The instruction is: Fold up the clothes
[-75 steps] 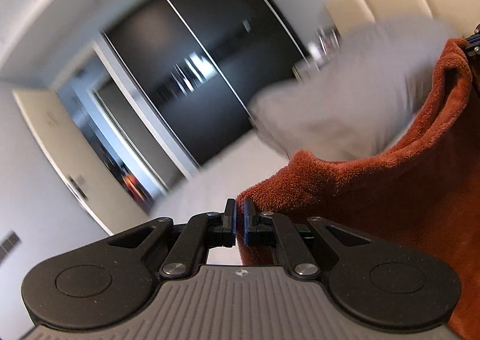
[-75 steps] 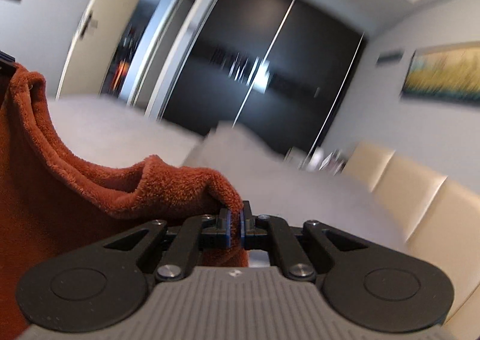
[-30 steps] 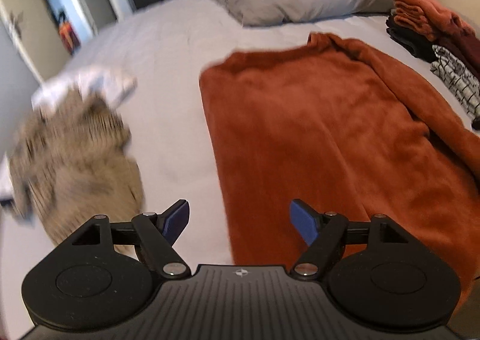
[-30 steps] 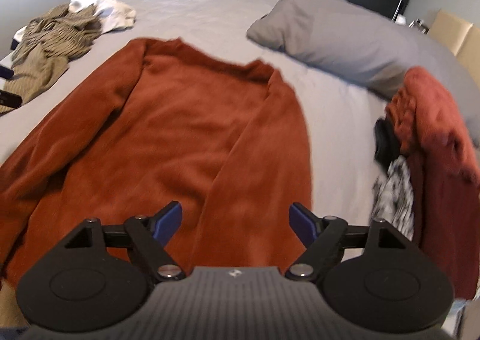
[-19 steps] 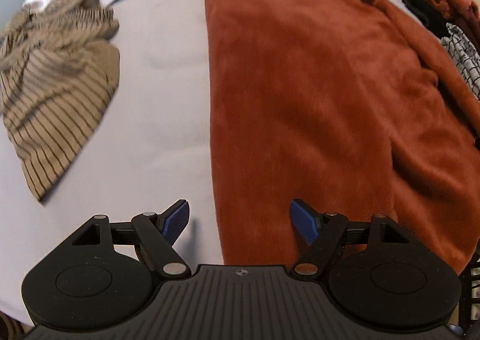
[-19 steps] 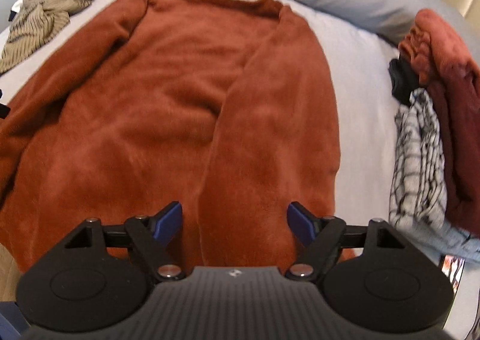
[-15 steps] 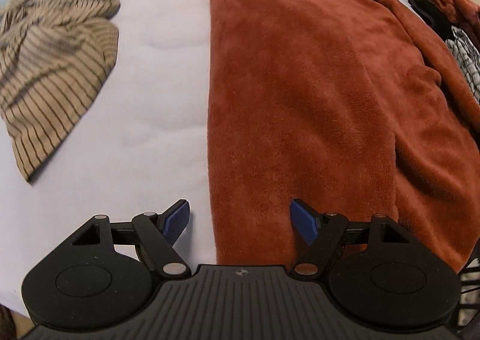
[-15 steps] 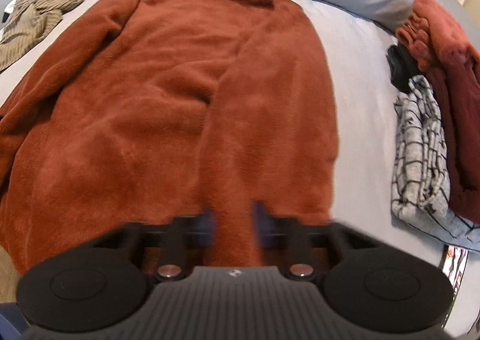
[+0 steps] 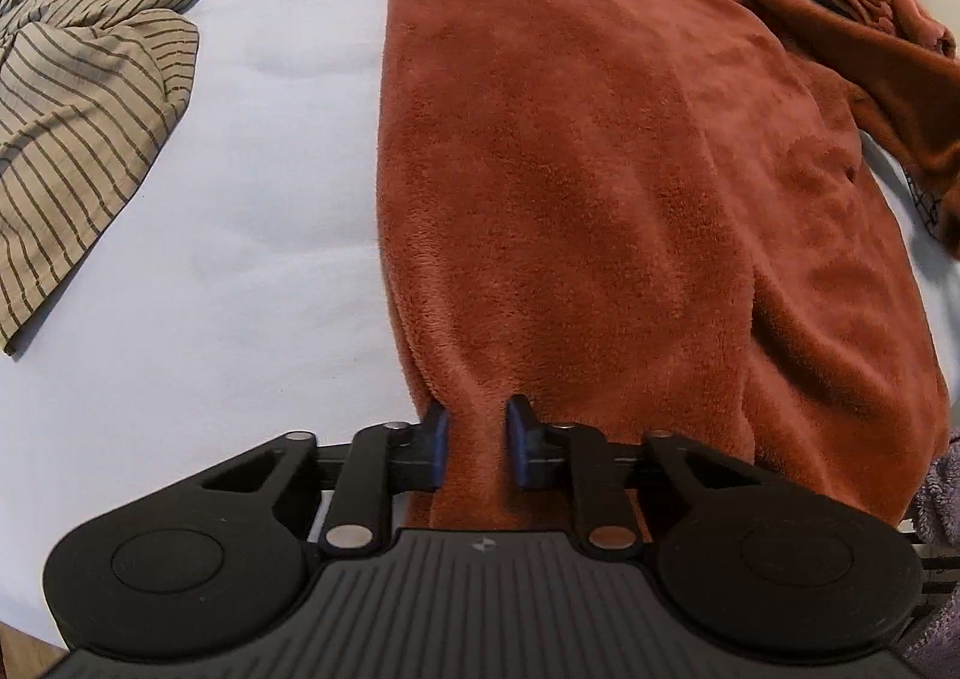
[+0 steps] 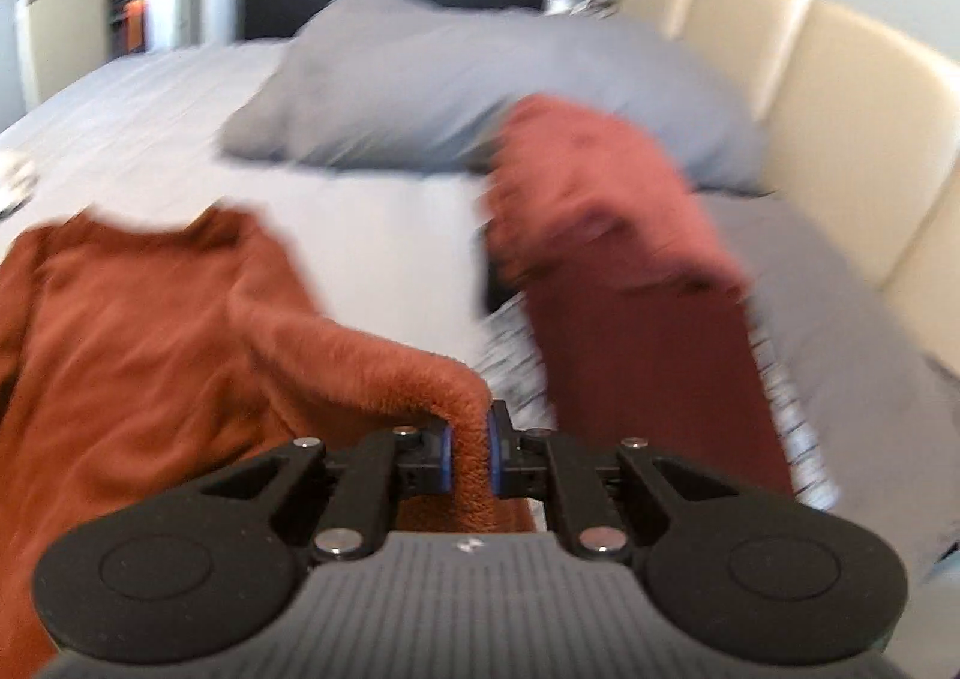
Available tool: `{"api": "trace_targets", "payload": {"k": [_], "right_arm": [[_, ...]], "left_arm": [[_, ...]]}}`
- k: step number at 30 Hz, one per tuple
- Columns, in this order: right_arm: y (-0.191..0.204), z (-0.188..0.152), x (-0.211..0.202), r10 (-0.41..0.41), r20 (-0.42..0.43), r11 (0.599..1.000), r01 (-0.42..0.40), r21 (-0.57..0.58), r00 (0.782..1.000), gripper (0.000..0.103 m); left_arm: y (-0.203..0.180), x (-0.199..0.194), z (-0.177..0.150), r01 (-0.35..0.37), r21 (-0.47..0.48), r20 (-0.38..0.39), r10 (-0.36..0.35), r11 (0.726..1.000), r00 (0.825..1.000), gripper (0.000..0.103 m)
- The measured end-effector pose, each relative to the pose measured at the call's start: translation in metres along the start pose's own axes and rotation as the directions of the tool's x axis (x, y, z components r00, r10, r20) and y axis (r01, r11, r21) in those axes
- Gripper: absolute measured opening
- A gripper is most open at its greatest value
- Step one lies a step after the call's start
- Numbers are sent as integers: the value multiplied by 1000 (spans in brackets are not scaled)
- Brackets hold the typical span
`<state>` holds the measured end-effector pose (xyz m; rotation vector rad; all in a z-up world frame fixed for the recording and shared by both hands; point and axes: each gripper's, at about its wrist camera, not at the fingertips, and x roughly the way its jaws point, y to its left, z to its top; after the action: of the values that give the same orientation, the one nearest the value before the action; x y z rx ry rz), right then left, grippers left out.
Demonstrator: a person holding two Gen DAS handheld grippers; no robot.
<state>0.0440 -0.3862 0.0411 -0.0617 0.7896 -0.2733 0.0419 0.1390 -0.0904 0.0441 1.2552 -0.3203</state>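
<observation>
Both grippers, left gripper (image 9: 474, 451) and right gripper (image 10: 470, 457), were closing on the near hem of the soft, thick, floppy rust sweater (image 9: 600, 169) spread along the bed's (image 9: 252, 259) near edge, best held there by its corners.

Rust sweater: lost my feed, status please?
Both jaws closing. Left gripper and right gripper pinch the rust sweater. Clothes pile lies right.

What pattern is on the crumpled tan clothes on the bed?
Thin dark stripes on the tan clothes, clearest in the left wrist view.
</observation>
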Motion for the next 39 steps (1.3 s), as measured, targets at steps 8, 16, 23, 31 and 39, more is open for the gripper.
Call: {"api": "trace_targets", "payload": {"k": [8, 16, 23, 31, 39], "right_arm": [[-56, 29, 53, -210, -38, 972, 213, 102, 977, 12], [-71, 21, 80, -208, -118, 966, 223, 130, 971, 50], [-42, 28, 34, -115, 4, 989, 114, 98, 993, 69], [14, 22, 22, 33, 1, 999, -33, -37, 999, 77], [41, 1, 43, 110, -109, 987, -121, -102, 988, 77]], "left_arm": [[3, -5, 0, 2, -17, -6, -2, 1000, 1000, 11], [6, -10, 3, 4, -26, 1, -4, 1000, 1000, 7], [16, -48, 11, 14, -77, 89, -7, 997, 996, 6], [47, -138, 62, -82, -151, 298, 124, 985, 946, 5], [118, -168, 100, -231, -312, 335, 334, 922, 881, 5]]}}
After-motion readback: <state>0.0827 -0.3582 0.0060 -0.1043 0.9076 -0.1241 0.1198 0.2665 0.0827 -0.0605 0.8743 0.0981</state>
